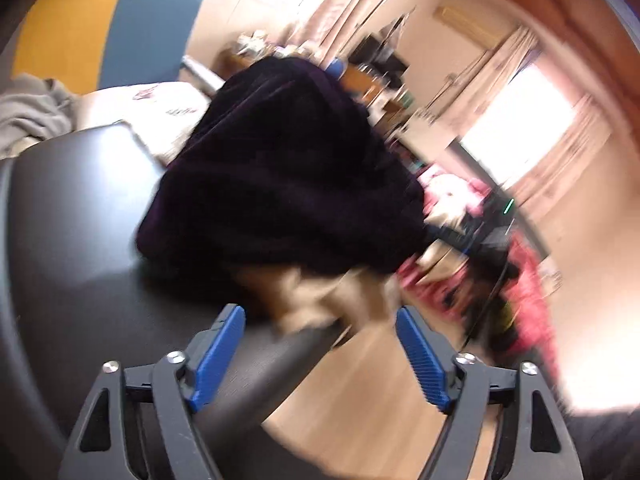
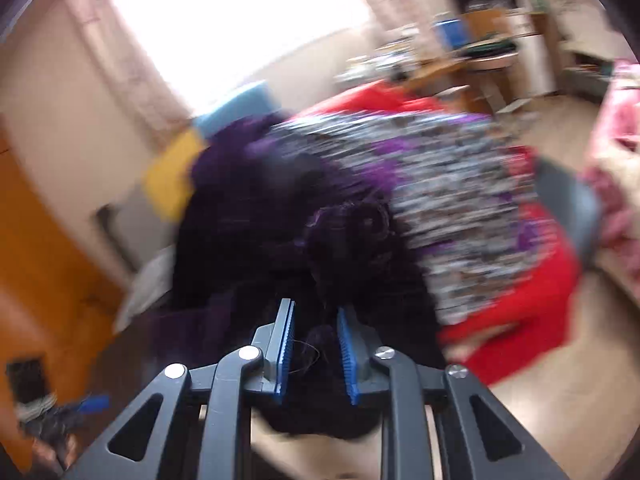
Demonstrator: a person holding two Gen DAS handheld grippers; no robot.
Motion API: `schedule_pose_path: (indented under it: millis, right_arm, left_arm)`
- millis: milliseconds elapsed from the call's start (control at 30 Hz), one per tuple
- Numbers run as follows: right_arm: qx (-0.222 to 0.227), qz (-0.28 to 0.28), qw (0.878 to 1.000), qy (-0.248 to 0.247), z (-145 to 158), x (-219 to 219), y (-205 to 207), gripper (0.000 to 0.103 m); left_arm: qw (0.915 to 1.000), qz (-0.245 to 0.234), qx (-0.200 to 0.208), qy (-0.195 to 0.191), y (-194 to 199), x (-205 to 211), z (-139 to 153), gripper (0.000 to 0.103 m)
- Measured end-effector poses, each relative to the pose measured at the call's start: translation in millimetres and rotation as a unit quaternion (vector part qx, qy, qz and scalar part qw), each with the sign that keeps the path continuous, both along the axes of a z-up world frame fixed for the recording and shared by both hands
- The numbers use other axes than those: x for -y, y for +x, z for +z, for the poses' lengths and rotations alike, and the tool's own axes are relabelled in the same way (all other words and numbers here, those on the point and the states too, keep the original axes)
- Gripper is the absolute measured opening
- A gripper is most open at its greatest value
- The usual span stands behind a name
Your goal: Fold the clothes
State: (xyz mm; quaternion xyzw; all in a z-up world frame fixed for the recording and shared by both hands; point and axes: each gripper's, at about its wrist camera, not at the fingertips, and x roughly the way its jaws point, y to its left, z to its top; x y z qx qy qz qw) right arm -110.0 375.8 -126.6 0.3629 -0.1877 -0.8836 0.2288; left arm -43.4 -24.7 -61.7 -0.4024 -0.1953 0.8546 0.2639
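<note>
The dark purple cloth (image 1: 280, 168) is bunched up in a big soft heap on the black desk (image 1: 72, 240), near the desk's edge. Part of it hangs up in the air.

The right gripper (image 2: 314, 344) has its jaws squeezed on a fold of the dark purple cloth, and the fabric fills the gap between the blue pads (image 2: 285, 348). The left gripper (image 1: 320, 344) has its jaws wide apart and holds nothing. It sits just in front of the heap, over the desk's edge.

The cloth looks soft and floppy, maybe a bit fuzzy and thick. It will likely sag and bend wherever it is lifted. It will not break. A good spot for the free jaws looks like an edge or corner, so the cloth can be pulled flat. The pictures are blurry, so I cannot find a clear corner
</note>
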Motion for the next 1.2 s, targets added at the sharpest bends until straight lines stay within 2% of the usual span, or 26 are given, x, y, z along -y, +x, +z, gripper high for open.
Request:
schedule_pose_path:
  millis: [67,167,267,500,600,667,733,767,800,900,967,1033,1133,1200]
  right_arm:
    - [-0.005,0.035,0.999,0.004,-2,31,8,0.020]
    - [-0.014,0.013,1.000,0.010,-9,43,14,0.021]
    - [-0.019,-0.004,1.000,-0.004,-10,33,31,0.026]
    - [-0.006,-0.004,1.000,0.017,-24,16,45,0.031]
    - [-0.004,-0.013,1.000,-0.003,-29,9,50,0.032]
    - [-0.005,-0.017,1.000,-0.018,-32,6,49,0.032]
    - [-0.005,-0.019,0.999,-0.031,-34,3,51,0.032]
    - [-0.004,-0.020,0.999,-0.036,-37,3,51,0.032]
    - [-0.002,-0.022,0.999,-0.041,-39,2,51,0.033]
    - [0.002,-0.027,0.998,-0.049,-45,-4,55,0.033]
    - [0.000,-0.034,0.998,-0.049,-43,-10,59,0.033]
    - [-0.007,-0.046,0.998,-0.050,-38,-20,65,0.033]
    - [-0.015,-0.069,0.996,-0.059,-34,-36,73,0.033]
    - [-0.018,-0.084,0.994,-0.064,-32,-45,78,0.033]
  left_arm:
    - [0.9999,-0.007,0.008,0.006,-22,-20,2,0.089]
    - [0.9995,-0.017,0.021,0.015,-54,-50,6,0.089]
    - [0.9988,-0.027,0.034,0.025,-87,-80,9,0.089]
    - [0.9957,-0.051,0.063,0.046,-163,-150,17,0.085]
    - [0.9938,-0.060,0.076,0.054,-195,-179,19,0.085]
    - [0.9937,-0.051,0.089,0.046,-206,-189,11,0.085]
    - [0.9940,-0.051,0.092,0.030,-211,-197,5,0.075]
    - [0.9941,-0.055,0.092,0.018,-212,-201,3,0.047]
    - [0.9942,-0.058,0.091,0.007,-214,-205,2,0.009]
    - [0.9961,-0.044,0.075,-0.014,-211,-206,2,0.008]
    - [0.9983,-0.025,0.052,0.006,-205,-188,8,0.008]
    - [0.9988,-0.001,0.025,0.042,-192,-155,24,0.007]
    - [0.9955,0.032,-0.007,0.088,-174,-100,46,0.007]
    - [0.9924,0.063,-0.033,0.101,-154,-56,61,0.007]
